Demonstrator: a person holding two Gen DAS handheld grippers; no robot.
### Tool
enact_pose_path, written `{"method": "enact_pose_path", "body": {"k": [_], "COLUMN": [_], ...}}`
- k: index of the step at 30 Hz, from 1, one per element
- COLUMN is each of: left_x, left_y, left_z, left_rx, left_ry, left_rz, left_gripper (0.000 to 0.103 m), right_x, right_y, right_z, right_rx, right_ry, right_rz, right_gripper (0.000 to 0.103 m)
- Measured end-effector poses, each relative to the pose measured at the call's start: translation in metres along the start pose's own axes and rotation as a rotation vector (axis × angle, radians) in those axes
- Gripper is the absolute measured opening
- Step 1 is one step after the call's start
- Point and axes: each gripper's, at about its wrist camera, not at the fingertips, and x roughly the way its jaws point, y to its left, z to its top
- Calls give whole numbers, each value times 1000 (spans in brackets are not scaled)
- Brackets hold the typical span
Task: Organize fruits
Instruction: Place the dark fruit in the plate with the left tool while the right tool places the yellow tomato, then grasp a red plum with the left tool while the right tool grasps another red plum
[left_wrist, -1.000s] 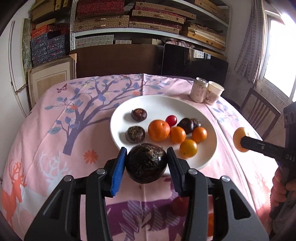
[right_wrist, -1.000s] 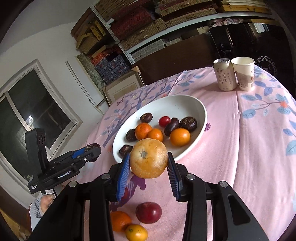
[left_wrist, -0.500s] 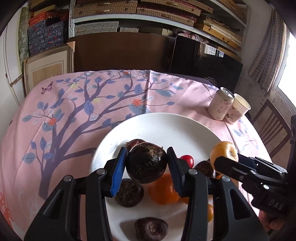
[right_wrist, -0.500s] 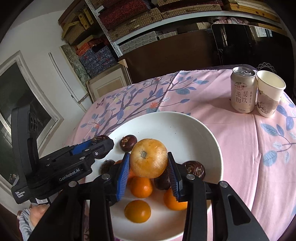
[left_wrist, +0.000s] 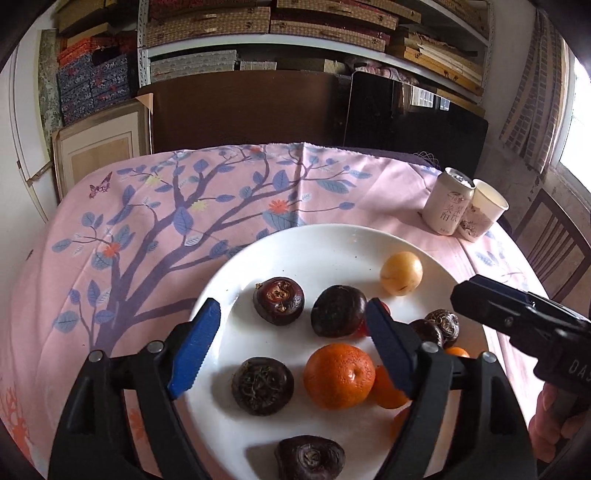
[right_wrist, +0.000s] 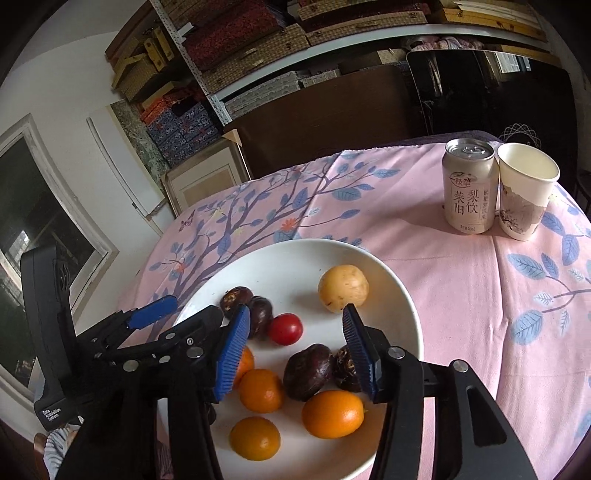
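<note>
A white plate (left_wrist: 314, 251) on the pink tablecloth holds several dark round fruits, oranges (left_wrist: 339, 376) and a red cherry tomato (right_wrist: 285, 328). My left gripper (left_wrist: 291, 314) hovers over the plate with its jaws opening; nothing is pressed between them. The dark fruit (left_wrist: 338, 310) lies on the plate just inside its right finger. My right gripper (right_wrist: 295, 317) is also opening, over the plate's right half. A pale yellow fruit (right_wrist: 343, 282) rests on the plate just beyond its fingertips. Each gripper shows in the other's view: the right gripper (left_wrist: 517, 317), the left gripper (right_wrist: 155, 314).
A drink can (right_wrist: 469, 188) and a paper cup (right_wrist: 524, 192) stand together at the table's far right. A wooden chair (left_wrist: 554, 236) is beyond the right edge. Shelves stacked with boxes and dark boards line the wall behind the table.
Both grippers came forward over the plate and opened. The left let go of the dark fruit and the right let go of the yellow fruit; both fruits now lie on the plate.
</note>
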Motion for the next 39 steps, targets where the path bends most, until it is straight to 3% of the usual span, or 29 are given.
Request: {"method": "enact_pose_path", "body": {"k": [1,4,12,19,26,30,39], "left_x": [-6,-24,-64,-98,-101,-100,-98], "left_y": [2,8,18,-14,-36,-35,-27], "left_z": [-2,-13,-64,-111,-149,-150,-149], "left_rx": [-9,-40,-76,55,169,155,94], "left_ry": [-5,-32,-49,-65,-25,-20,12], "left_rz": [-5,14,88,88,180,158,46], "left_gripper": [79,97,98,98,98,98,98], "right_x": [-5,-24,-56,-87,-108,-105,-95], "right_y": [5,16,28,15,-14,-19,2], "right_z": [-3,-12,-61,-110,-115,-119,-142], "right_rx": [-17,-62,-110,-143,-15,15,-99], "right_ry": [-8,-38,-42,-42,-74,-43,52], "right_rz": [-4,-17,5,-50,-23,-7,15], "right_gripper": [61,69,78,91,93,93,92]}}
